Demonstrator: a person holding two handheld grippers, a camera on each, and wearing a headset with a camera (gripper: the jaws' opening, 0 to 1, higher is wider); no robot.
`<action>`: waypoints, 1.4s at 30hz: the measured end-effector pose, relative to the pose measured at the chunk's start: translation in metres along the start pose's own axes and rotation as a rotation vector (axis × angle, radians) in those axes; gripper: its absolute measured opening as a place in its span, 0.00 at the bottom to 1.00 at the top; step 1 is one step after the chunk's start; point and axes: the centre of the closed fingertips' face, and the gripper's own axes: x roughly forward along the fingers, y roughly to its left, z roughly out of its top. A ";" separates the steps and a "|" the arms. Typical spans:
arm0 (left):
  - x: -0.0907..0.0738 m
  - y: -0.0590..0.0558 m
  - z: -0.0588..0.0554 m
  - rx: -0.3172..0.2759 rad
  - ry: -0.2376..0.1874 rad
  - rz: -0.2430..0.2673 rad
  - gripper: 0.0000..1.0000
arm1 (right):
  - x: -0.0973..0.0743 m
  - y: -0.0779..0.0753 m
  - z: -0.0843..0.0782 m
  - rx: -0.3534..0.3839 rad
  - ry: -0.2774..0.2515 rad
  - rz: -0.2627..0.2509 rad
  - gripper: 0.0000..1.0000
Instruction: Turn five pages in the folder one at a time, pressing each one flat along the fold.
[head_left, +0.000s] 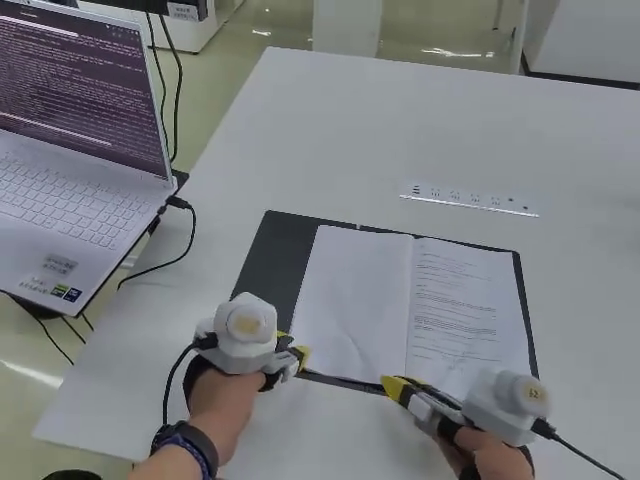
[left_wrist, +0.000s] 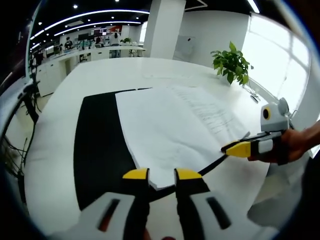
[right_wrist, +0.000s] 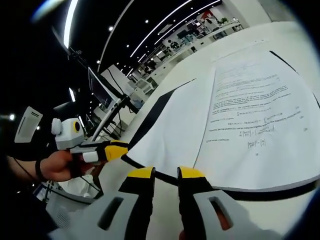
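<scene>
We logged one folder (head_left: 272, 262), open on the table (head_left: 400, 120). Left gripper (head_left: 297, 357) was at its 7 o'clock, right gripper (head_left: 392, 386) at 6 o'clock. Both jaws were narrowly parted, gripping nothing.

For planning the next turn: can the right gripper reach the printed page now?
Probably yes: the right gripper sits just before the near edge of the printed page, with nothing between them.
</scene>
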 end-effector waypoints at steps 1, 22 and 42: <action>-0.002 -0.001 0.002 0.000 -0.003 -0.003 0.20 | -0.004 0.000 0.002 -0.013 0.001 -0.001 0.19; -0.037 -0.009 0.032 0.081 -0.055 -0.008 0.34 | -0.072 -0.016 0.049 -0.228 -0.051 -0.069 0.39; -0.094 0.008 0.065 0.172 -0.133 0.061 0.47 | -0.127 -0.020 0.083 -0.263 -0.165 -0.143 0.48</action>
